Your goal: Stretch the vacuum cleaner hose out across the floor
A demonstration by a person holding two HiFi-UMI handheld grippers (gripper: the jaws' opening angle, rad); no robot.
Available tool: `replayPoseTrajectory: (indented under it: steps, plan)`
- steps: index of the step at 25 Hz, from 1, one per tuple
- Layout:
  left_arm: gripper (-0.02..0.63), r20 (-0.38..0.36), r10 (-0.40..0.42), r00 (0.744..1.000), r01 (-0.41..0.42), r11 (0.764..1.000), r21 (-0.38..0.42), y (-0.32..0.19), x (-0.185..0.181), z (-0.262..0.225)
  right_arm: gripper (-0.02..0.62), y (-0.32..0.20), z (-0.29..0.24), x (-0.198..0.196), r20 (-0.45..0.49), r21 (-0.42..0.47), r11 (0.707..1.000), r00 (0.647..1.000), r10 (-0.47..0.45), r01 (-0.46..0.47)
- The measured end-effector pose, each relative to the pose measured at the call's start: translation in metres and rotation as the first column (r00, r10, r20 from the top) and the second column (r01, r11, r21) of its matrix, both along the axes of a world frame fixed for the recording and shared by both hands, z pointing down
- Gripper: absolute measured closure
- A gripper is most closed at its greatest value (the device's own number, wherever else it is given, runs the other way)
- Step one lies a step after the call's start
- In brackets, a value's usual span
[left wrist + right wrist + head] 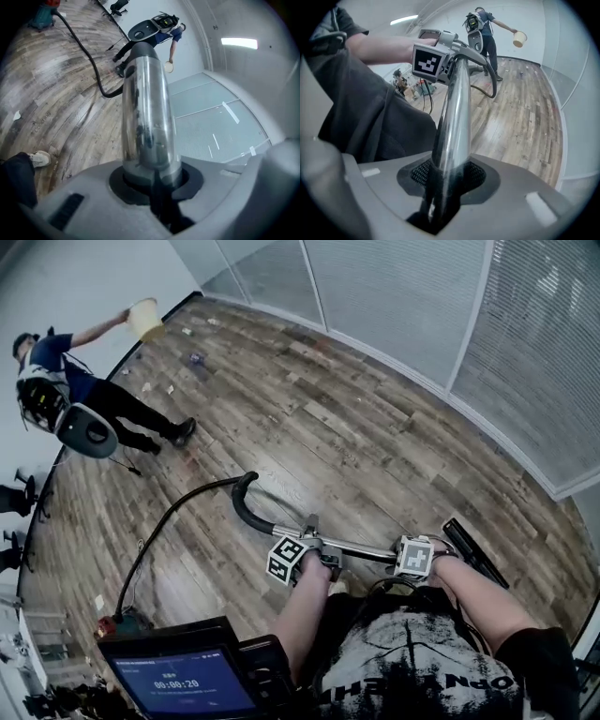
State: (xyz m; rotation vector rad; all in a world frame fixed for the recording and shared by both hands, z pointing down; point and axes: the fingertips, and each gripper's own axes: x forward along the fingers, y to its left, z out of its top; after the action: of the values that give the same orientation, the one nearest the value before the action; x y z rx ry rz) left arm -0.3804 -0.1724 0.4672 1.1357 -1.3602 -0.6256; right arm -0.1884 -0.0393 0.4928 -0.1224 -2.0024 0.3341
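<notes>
Chrome wand (pixel 361 549) gripped two-handed, black hose (pixel 173 512) curving away left.
Left hand-held gripper (pixel 152 180) and right hand-held gripper (pixel 440 185) are both clamped on the wand, likely for leverage to pull the hose straight across the wooden floor (pixel 375 427).

Pretty bare room. A worn brown wooden plank floor (pixel 356 437) runs wall to wall, with a few scraps of litter (pixel 195 359) at the far left. Pale striped partition panels in white frames (pixel 422 306) line the far and right sides, and a plain white wall (pixel 75 277) closes the left. Black office chairs (pixel 17 495) sit by that wall. One long ceiling light strip (pixel 239 43) glows overhead.
</notes>
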Motion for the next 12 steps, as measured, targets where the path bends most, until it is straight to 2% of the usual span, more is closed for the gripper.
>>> replayPoseTrajectory:
  steps: [2, 4, 8, 10, 12]
  plan:
    - [0.54, 0.023, 0.001, 1.0, -0.004, 0.996, 0.09, 0.003, 0.034, -0.009, 0.454, 0.009, 0.005, 0.036, 0.025, -0.066, 0.998, 0.999, -0.02, 0.021]
    - [0.534, 0.031, 0.01, 0.999, -0.016, 0.982, 0.19, 0.008, 0.063, -0.02, 0.453, 0.015, 0.011, 0.069, 0.042, -0.117, 0.992, 0.998, -0.051, 0.055]
    - [0.534, 0.002, 0.036, 0.999, -0.034, 0.933, 0.359, 0.007, 0.11, -0.05, 0.453, 0.011, 0.001, 0.119, 0.094, -0.25, 0.959, 0.989, -0.114, 0.134]
    - [0.542, -0.013, 0.058, 0.998, -0.048, 0.911, 0.41, 0.002, 0.131, -0.063, 0.453, 0.006, -0.007, 0.14, 0.13, -0.327, 0.93, 0.983, -0.133, 0.169]
    - [0.551, -0.03, 0.067, 0.997, -0.048, 0.906, 0.42, -0.007, 0.15, -0.072, 0.453, -0.001, -0.012, 0.157, 0.15, -0.369, 0.91, 0.979, -0.141, 0.188]
